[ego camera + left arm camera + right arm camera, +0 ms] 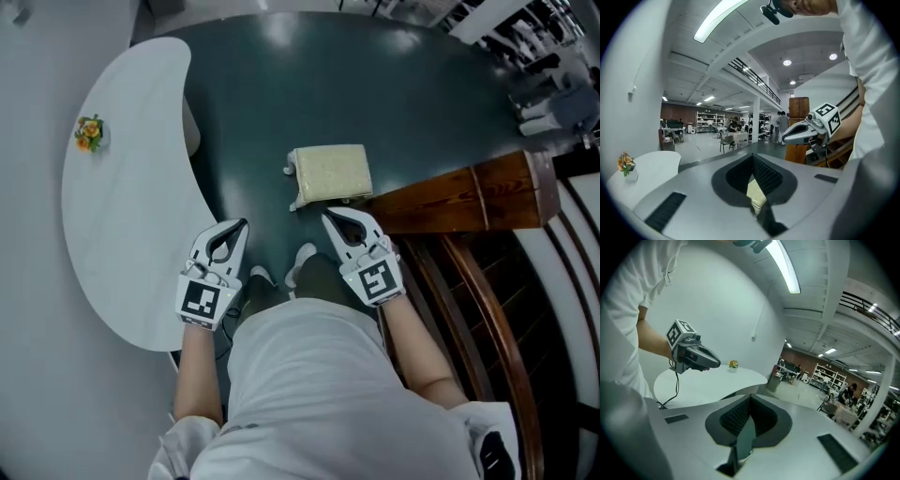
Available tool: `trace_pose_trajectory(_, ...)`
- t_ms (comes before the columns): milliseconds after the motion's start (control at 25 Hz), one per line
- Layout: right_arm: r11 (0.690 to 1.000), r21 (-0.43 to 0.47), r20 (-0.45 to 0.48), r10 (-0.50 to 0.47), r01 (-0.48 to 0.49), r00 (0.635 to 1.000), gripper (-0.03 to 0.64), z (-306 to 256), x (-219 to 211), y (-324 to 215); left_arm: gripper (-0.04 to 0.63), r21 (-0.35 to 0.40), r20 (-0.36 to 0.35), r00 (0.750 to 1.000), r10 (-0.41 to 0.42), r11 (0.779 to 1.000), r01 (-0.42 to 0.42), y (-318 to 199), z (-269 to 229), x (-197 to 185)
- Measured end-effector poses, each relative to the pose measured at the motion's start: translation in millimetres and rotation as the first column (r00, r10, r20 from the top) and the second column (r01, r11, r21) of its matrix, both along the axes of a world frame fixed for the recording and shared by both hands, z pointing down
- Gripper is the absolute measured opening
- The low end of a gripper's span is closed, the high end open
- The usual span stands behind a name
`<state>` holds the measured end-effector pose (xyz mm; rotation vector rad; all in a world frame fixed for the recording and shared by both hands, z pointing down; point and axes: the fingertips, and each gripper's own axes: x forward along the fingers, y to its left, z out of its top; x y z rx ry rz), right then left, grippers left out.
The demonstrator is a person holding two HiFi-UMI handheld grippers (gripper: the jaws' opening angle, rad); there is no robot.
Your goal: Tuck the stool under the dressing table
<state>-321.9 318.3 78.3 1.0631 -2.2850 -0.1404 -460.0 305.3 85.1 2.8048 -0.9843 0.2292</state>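
Observation:
The stool (329,174), with a cream cushion and pale legs, stands on the dark green floor a little way right of the white curved dressing table (122,234). My left gripper (241,225) is shut and empty, held over the floor beside the table's edge. My right gripper (330,217) is also shut and empty, its tips just in front of the stool's near edge. In the left gripper view the cushion (757,194) shows through the gap under the closed jaws, with the right gripper (806,131) to the side. The right gripper view shows the left gripper (693,355) above the table (708,380).
A small pot of flowers (89,133) sits at the table's far left. A brown wooden piece of furniture (469,197) with curved rails stands close to the stool's right. My own legs and shoes (302,258) are right behind the grippers.

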Motion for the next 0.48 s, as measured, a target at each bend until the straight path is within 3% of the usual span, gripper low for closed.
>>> trace_pose_trajectory(240, 0.999, -0.041, 0.029, 0.017, -0.016, 0.999, 0.011, 14, 20, -23, 0.002, -0.029, 0.044, 0.999, -0.011, 1.0, 0.012, -19, 10, 16)
trace_pose_trajectory(480, 0.996, -0.081, 0.044, -0.022, 0.026, 0.999, 0.011, 35, 43, -93, 0.002, -0.063, 0.084, 0.995, -0.047, 0.997, 0.052, -80, 27, 40)
